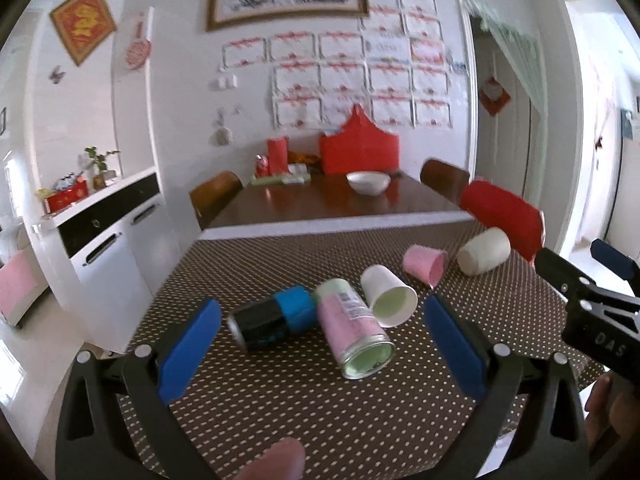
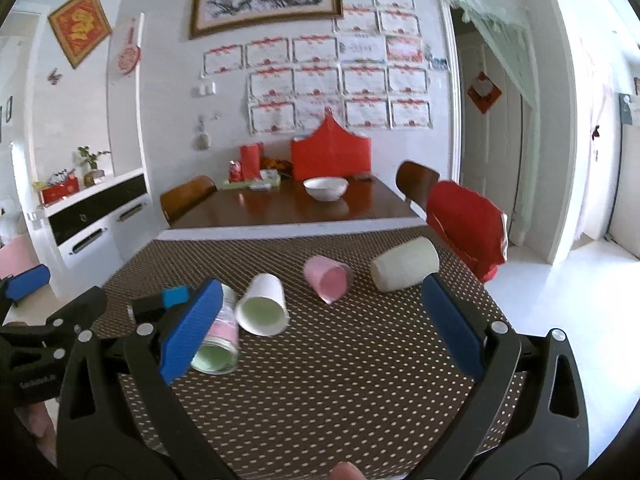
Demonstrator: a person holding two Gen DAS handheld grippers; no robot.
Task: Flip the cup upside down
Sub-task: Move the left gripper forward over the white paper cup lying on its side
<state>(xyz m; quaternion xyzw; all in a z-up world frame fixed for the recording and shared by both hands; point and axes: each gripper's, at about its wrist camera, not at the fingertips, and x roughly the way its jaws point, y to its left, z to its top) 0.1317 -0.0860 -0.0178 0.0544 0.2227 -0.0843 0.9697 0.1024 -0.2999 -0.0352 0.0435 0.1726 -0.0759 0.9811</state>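
Several cups lie on their sides on the dotted brown tablecloth. A black and blue cup, a pink cup with a label, a white paper cup, a small pink cup and a cream cup show in the left wrist view. My left gripper is open above the black and pink cups, holding nothing. My right gripper is open and empty, above the cloth near the white paper cup, small pink cup and cream cup.
A red-covered chair stands at the table's right side. A wooden dining table with a white bowl and red boxes lies beyond. A white sideboard is at the left. The right gripper's body shows in the left wrist view.
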